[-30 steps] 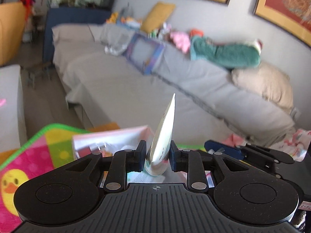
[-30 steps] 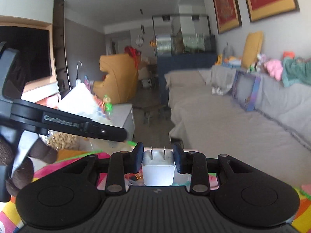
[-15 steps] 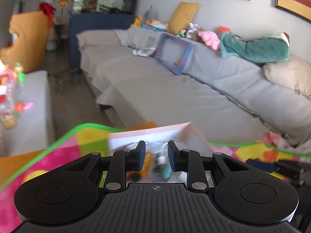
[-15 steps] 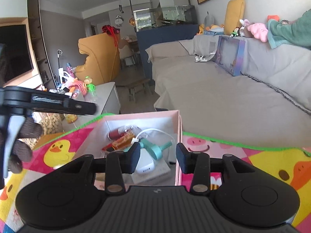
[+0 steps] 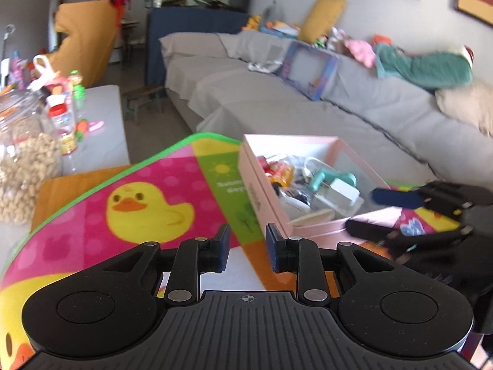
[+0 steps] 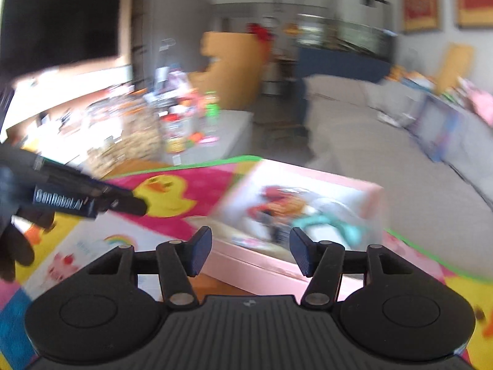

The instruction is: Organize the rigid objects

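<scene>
A pink box (image 5: 262, 191) stands open on the bright duck mat (image 5: 92, 231), holding several small things, among them a white charger plug (image 5: 342, 191) and a teal piece (image 5: 329, 178). My left gripper (image 5: 246, 246) hovers over the mat just left of the box's near corner, jaws a little apart with nothing between them. My right gripper (image 5: 363, 211) hangs at the box's right side. In the blurred right wrist view my right gripper (image 6: 251, 252) faces the pink box (image 6: 295, 265); its jaws are opening and empty. The left gripper (image 6: 132, 203) shows there at far left.
A white low table (image 5: 101, 129) with bottles and a jar of nuts (image 5: 21, 166) stands left of the mat. A long grey sofa (image 5: 308, 108) runs behind the box. A white card with a rainbow (image 6: 92, 246) lies on the mat, with a dark gloved hand (image 6: 12, 246) at the left edge.
The left gripper held a shiny spoon and the right held the white plug a second ago; both are now empty. The plug lies in the box. The right jaws have widened.
</scene>
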The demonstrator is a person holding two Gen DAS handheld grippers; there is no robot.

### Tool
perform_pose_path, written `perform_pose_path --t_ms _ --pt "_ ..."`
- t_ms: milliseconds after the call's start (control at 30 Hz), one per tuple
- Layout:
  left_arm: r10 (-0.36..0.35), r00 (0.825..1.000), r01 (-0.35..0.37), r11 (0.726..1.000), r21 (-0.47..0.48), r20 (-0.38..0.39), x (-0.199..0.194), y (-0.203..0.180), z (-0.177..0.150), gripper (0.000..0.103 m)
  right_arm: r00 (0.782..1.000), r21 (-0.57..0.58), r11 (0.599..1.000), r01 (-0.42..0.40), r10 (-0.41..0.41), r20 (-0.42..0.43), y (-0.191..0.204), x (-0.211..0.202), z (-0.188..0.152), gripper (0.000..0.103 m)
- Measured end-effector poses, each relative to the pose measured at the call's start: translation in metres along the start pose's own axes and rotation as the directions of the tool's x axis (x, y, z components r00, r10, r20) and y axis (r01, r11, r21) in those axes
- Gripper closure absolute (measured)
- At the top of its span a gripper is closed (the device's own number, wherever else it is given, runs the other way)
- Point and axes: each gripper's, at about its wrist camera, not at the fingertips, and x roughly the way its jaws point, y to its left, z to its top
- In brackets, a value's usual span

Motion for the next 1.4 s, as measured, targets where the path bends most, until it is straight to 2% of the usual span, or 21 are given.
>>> perform_pose_path --t_ms 67,167,233,267,333,433,533,633,667,800,867,933,1033,1133,1167,1200,1233,1267,1300,1400 --pt "-0.007 1.0 0.007 1.0 -0.019 0.012 -0.007 0.006 -0.001 0.075 1.0 -0.069 0.998 -0.013 0.013 0.002 0.016 0.011 0.005 0.048" --pt "-0.031 0.999 0.031 0.999 -0.036 0.011 -0.011 0.01 -0.003 0.075 1.0 -0.14 0.99 -0.031 0.03 -0.01 0.032 0.026 0.013 0.058" --pt "-0.057 0.998 0.057 0.997 -0.043 0.001 -0.01 0.01 -0.006 0.075 0.998 -0.156 0.987 -0.041 0.034 -0.045 0.035 0.036 0.017 0.081" --pt "-0.07 0.998 0.069 0.997 -0.045 -0.006 -0.009 0.009 -0.008 0.075 0.997 -0.155 0.986 -0.056 0.047 -0.061 0.033 0.039 0.019 0.083" --pt "-0.088 0.996 0.087 0.995 -0.04 -0.026 -0.004 0.007 -0.014 0.075 0.997 -0.117 0.991 -0.064 0.06 -0.04 0.021 0.039 0.028 0.088" --pt "-0.102 0.992 0.101 0.995 -0.018 -0.07 0.008 0.003 -0.023 0.075 1.0 -0.006 1.0 -0.011 0.011 -0.011 -0.014 0.044 0.043 0.088" --pt "-0.091 0.99 0.093 0.996 0.017 -0.107 0.021 -0.002 -0.034 0.075 0.991 0.078 0.989 0.126 -0.123 -0.044 -0.05 0.065 0.053 0.088" --pt "-0.052 0.987 0.063 0.995 0.072 -0.15 0.031 -0.007 -0.046 0.075 0.974 0.177 0.959 0.22 -0.205 -0.1 -0.078 0.072 0.051 0.087" --pt "-0.031 0.986 0.047 0.994 0.095 -0.162 0.034 -0.009 -0.05 0.075 0.973 0.198 0.954 0.225 -0.21 -0.095 -0.08 0.066 0.047 0.086" --pt "0.075 0.977 -0.037 0.982 0.187 -0.201 0.039 -0.015 -0.066 0.075 0.975 0.209 0.952 0.221 -0.216 -0.047 -0.063 0.022 0.022 0.066" --pt "0.086 0.978 -0.049 0.98 0.191 -0.19 0.037 -0.016 -0.072 0.075 0.974 0.187 0.956 0.228 -0.227 -0.028 -0.047 -0.001 0.006 0.058" --pt "0.096 0.978 -0.059 0.978 0.199 -0.183 0.035 -0.022 -0.075 0.075 0.975 0.176 0.96 0.22 -0.218 -0.029 -0.035 -0.018 -0.01 0.047" --pt "0.096 0.98 -0.063 0.98 0.189 -0.173 0.037 -0.031 -0.078 0.076 0.982 0.198 0.963 0.181 -0.165 -0.097 -0.024 -0.028 -0.034 0.045" --pt "0.078 0.983 -0.054 0.988 0.143 -0.165 0.041 -0.037 -0.076 0.076 0.977 0.213 0.965 0.155 -0.118 -0.178 -0.015 -0.02 -0.056 0.045" --pt "0.06 0.984 -0.041 0.992 0.116 -0.167 0.043 -0.037 -0.075 0.073 0.972 0.218 0.962 0.167 -0.123 -0.2 -0.012 -0.016 -0.062 0.045" --pt "0.046 0.985 -0.031 0.995 0.096 -0.167 0.045 -0.039 -0.075 0.06 0.968 0.227 0.958 0.175 -0.125 -0.218 -0.01 -0.012 -0.066 0.045" --pt "0.031 0.986 -0.015 0.995 0.099 -0.166 0.046 -0.042 -0.076 0.052 0.965 0.238 0.956 0.174 -0.118 -0.232 -0.009 -0.008 -0.07 0.045" --pt "0.021 0.986 0.0 0.993 0.122 -0.168 0.047 -0.048 -0.077 0.038 0.963 0.249 0.953 0.173 -0.111 -0.245 -0.009 -0.004 -0.073 0.045" --pt "0.019 0.985 0.007 0.988 0.156 -0.169 0.048 -0.054 -0.079 0.029 0.96 0.26 0.949 0.179 -0.11 -0.257 -0.009 -0.002 -0.076 0.045" --pt "0.019 0.986 0.009 0.986 0.169 -0.163 0.052 -0.062 -0.081 0.021 0.957 0.265 0.943 0.203 -0.134 -0.256 -0.007 0.002 -0.083 0.043"
